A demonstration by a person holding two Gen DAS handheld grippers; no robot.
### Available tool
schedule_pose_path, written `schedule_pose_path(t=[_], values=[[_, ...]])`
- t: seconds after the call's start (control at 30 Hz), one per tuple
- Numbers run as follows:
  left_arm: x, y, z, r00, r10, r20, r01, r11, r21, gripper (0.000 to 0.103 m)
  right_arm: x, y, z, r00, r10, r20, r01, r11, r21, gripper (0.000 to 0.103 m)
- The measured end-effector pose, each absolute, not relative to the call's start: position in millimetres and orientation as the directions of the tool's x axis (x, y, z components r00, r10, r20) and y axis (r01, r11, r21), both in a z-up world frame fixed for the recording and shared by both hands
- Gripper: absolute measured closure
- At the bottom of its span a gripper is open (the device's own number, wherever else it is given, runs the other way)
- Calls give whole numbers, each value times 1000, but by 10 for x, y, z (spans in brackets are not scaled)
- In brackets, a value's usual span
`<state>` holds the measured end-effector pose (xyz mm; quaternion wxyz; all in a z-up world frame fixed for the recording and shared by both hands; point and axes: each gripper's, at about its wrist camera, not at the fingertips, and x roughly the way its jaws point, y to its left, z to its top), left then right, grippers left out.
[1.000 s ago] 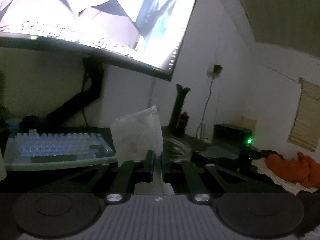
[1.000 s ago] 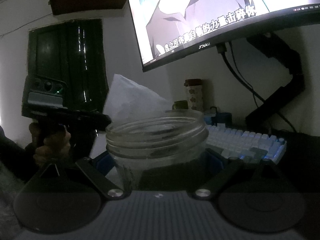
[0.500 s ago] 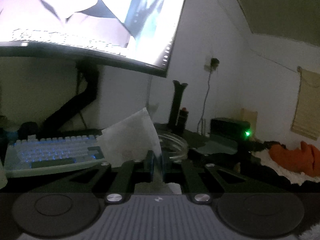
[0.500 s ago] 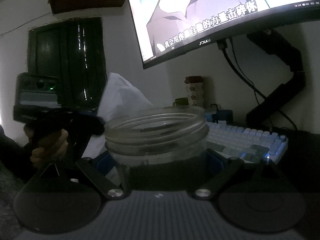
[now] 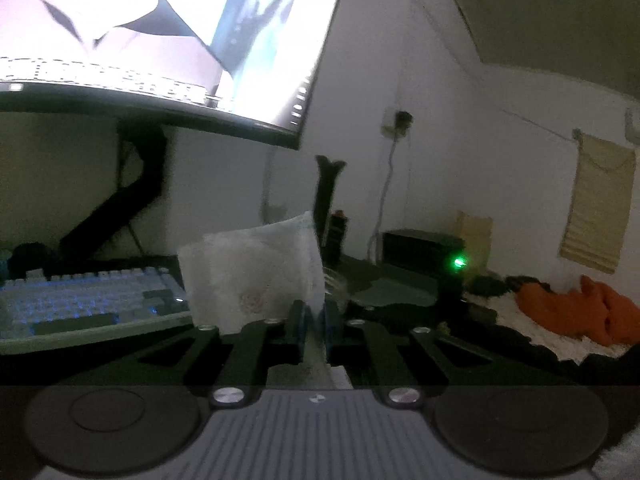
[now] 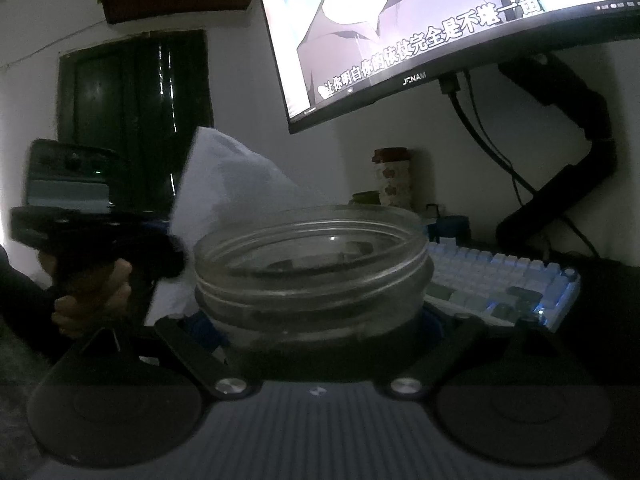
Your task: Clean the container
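Note:
A clear glass jar [image 6: 312, 272] with an open threaded mouth sits between the blue pads of my right gripper [image 6: 316, 320]. Its jaws are closing on the jar's sides. My left gripper [image 5: 316, 312] is shut on a white paper tissue [image 5: 248, 280], which stands up and leans left from the fingertips. In the right wrist view this tissue [image 6: 232, 188] rises just behind the jar's left rim. The left gripper [image 6: 172, 256] and the hand [image 6: 88, 292] holding it are to the jar's left. A small part of the jar [image 5: 338, 284] shows just right of the tissue.
A lit curved monitor [image 6: 420, 28] on a black arm [image 6: 560, 184] hangs over a backlit keyboard [image 6: 500, 280]. A patterned cup [image 6: 394, 176] stands behind the jar. A black box with a green light [image 5: 424, 248] and an orange cloth [image 5: 576, 312] lie to the right.
The left gripper has shifted a little and rolled, so the tissue leans more to the left in its own view. The jar has stayed in place in the right gripper.

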<state>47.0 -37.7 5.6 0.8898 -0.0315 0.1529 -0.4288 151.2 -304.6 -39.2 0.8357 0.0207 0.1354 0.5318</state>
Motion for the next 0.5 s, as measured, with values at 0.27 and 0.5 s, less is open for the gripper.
schedule_pose_path(t=[0.27,0.5], values=[[470,-414,48,594,-766,-247,748,638,-183,96,1483,-3002,-408,413,886,-209,-882,446,152,11],[666,-175,20,645,-721,-254,678,693,-245,96,1494,-3005,-408,417,883,-215,-879,452,152,11]])
